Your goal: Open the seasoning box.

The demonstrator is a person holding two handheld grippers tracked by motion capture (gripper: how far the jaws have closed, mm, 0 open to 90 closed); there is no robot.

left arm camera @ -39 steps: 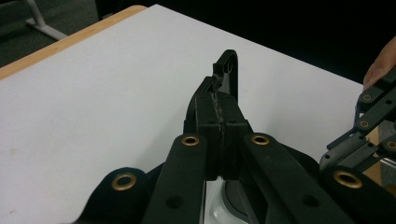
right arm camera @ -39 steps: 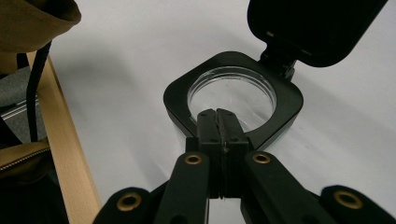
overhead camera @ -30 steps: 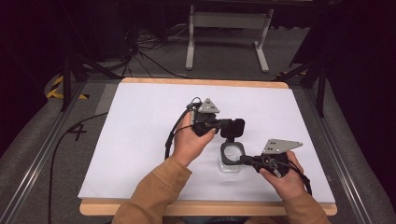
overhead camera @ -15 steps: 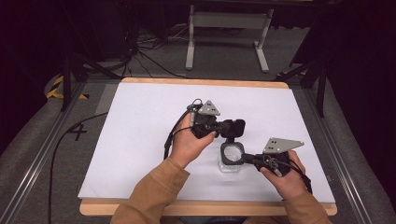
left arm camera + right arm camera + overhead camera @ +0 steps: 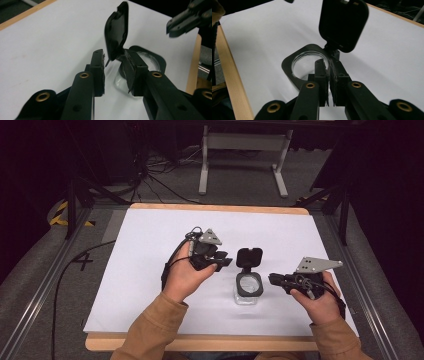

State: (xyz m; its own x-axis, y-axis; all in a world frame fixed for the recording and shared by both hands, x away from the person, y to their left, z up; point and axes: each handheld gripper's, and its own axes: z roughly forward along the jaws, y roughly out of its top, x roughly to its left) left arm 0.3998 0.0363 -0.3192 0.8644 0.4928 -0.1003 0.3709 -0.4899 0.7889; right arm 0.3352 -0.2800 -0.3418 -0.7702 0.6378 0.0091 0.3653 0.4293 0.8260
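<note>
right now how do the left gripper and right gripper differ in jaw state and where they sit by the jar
The left gripper has its jaws apart, held beside the flipped-up lid of the jar. The right gripper has its jaws nearly closed with nothing between them, and sits on the jar's other side, nearer its black rim. Both are black, hand-held, and holding nothing.

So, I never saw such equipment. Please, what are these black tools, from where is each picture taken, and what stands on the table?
A person holds hand tongs: the left tongs are open, the right tongs are shut and empty. One picture looks down from above the table. The other two come from cameras riding on each tool, looking along its black jaws. On the white surface stands a clear jar with a black collar. Its hinged black lid is flipped up, open. Nothing is held.
</note>
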